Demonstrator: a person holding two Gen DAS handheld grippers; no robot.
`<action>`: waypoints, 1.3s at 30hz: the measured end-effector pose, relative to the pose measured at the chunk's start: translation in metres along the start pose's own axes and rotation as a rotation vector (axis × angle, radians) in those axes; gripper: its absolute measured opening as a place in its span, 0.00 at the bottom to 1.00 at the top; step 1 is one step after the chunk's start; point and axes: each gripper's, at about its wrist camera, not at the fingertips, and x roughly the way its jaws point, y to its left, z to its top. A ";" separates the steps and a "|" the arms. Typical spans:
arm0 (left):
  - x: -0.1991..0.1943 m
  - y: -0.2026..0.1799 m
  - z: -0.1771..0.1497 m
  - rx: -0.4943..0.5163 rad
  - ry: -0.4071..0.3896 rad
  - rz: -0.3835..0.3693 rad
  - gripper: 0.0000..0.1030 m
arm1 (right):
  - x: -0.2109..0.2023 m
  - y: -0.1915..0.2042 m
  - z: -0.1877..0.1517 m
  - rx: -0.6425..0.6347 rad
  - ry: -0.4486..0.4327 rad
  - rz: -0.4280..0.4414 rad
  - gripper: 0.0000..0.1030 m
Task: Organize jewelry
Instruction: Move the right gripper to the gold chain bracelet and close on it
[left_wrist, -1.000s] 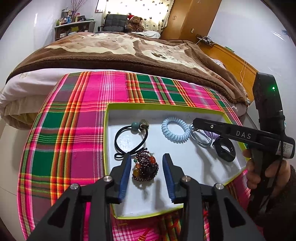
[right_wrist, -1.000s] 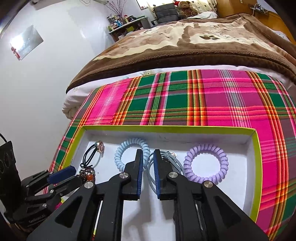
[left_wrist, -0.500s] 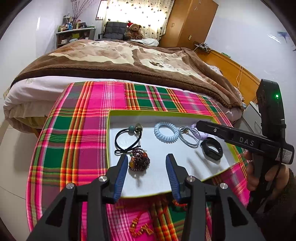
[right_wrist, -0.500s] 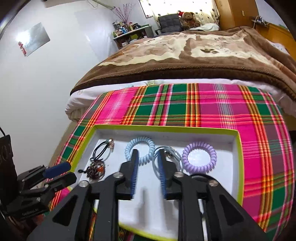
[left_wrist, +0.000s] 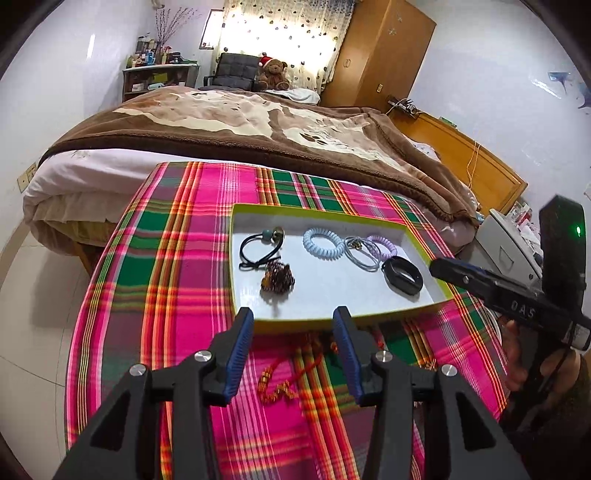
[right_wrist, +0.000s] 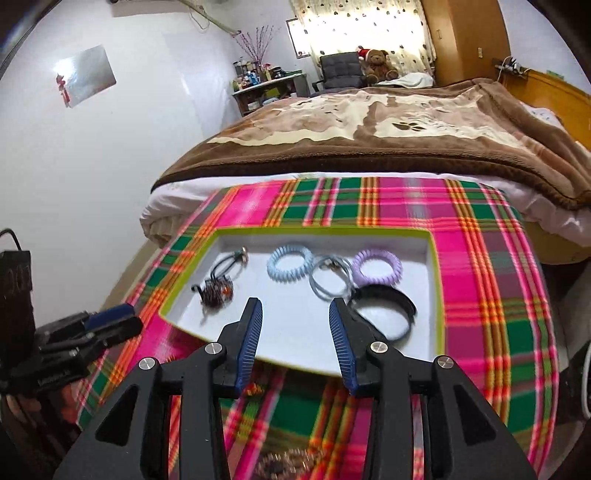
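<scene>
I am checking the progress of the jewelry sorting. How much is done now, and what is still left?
Done: the tray already holds six pieces, among them the blue coil band and black bracelet. In hand: nothing; the left gripper and right gripper have just been opening and are empty. Left: the red-and-gold piece and a beaded piece lie on the plaid cloth.

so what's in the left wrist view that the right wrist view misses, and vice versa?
Left wrist only: the red-and-gold cord lying whole on the plaid cloth in front of the tray.

Right wrist only: a blurred beaded pile at the cloth's near edge.

Both: the tray with the blue coil tie, purple coil tie, black band, and both hand-held grippers open, empty.
</scene>
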 end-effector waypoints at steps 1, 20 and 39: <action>-0.002 0.001 -0.003 -0.004 -0.002 0.001 0.45 | -0.002 0.000 -0.004 0.002 -0.001 -0.003 0.38; -0.011 0.005 -0.040 -0.038 0.008 -0.013 0.45 | -0.020 0.024 -0.088 0.074 0.026 -0.188 0.38; 0.002 0.000 -0.050 -0.025 0.045 -0.027 0.45 | -0.031 0.021 -0.120 0.070 0.028 -0.274 0.38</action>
